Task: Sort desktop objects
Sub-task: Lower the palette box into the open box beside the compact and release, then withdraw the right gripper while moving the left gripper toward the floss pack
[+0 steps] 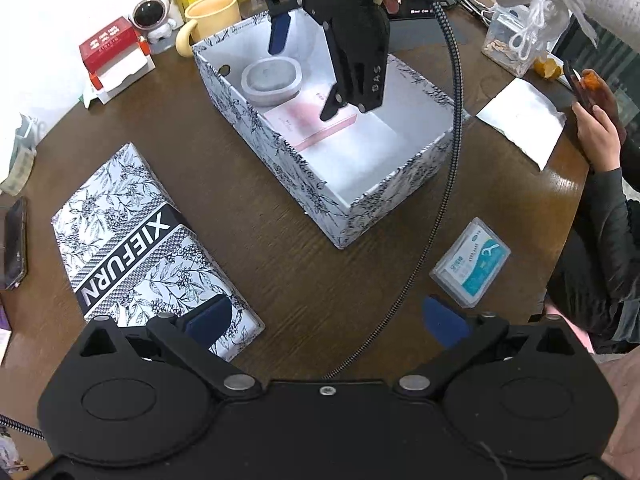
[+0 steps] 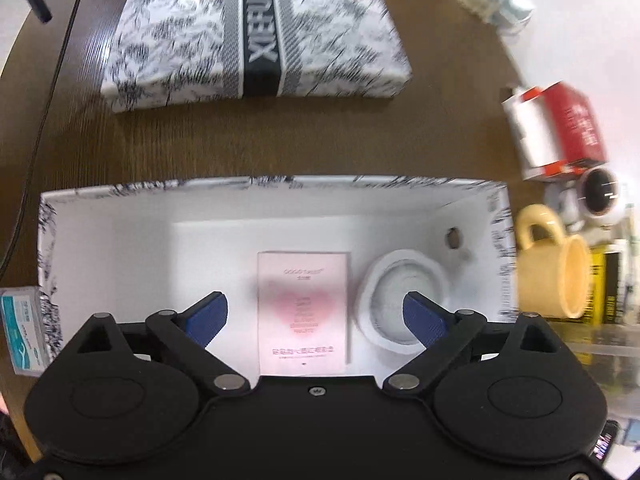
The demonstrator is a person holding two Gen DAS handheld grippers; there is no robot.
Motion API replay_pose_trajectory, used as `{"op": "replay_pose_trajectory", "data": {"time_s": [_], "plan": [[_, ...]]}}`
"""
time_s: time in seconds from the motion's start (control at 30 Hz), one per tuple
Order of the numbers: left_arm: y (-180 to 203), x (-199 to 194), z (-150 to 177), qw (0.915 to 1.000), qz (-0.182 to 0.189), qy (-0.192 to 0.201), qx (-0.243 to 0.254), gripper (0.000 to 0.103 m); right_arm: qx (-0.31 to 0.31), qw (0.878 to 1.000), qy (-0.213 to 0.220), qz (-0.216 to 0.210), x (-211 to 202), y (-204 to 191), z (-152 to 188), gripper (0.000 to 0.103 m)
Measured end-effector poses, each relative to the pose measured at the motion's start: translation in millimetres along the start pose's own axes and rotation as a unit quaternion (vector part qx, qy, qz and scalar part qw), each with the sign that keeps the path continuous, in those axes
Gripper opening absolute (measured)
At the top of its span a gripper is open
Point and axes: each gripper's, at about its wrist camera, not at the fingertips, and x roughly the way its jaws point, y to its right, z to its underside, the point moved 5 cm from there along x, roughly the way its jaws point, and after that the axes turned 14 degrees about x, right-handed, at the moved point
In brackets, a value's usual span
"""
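Floss case (image 1: pixel 471 263) on the bench just right of the box (image 1: pixel 384 216), long axis running near-left to far-right, closest to the left hand-held gripper (image 1: pixel 326 320), released and empty; right hand-held gripper (image 2: pixel 316 316) likewise spread over the pink card (image 2: pixel 303 308) inside.

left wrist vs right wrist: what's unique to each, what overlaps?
Left wrist only: the right claw from outside, open above the box; a person's hand at the table edge; a dark phone; the left claw, open.

Right wrist only: the print on the pink packet, straight down between its open fingers.

Both: open patterned box, grey round dish, XIEFURN lid, floss pick case, yellow mug.
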Motion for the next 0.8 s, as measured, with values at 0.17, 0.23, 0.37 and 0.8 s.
{"op": "replay_pose_trajectory", "data": {"time_s": [0.17, 0.23, 0.37, 0.8], "plan": [[14.5, -12.5, 1.1, 0.9999, -0.011, 0.008, -0.001, 0.103, 0.025, 0.998, 0.032, 0.037, -36.2, 0.2, 2.3, 0.103], [21.8, -17.8, 1.9, 0.9998, -0.014, 0.012, -0.001, 0.103, 0.032, 0.997, 0.044, 0.047, -49.9, -1.0, 5.2, 0.103], [37.3, -27.1, 3.9, 0.9996, -0.02, 0.018, 0.001, 0.103, 0.048, 0.995, 0.063, 0.065, -69.9, -6.6, 10.5, 0.103], [74.1, -52.8, 12.8, 0.9986, -0.03, 0.042, -0.007, 0.103, 0.105, 0.977, 0.15, 0.109, -142.2, -52.0, 32.0, 0.103]]}}
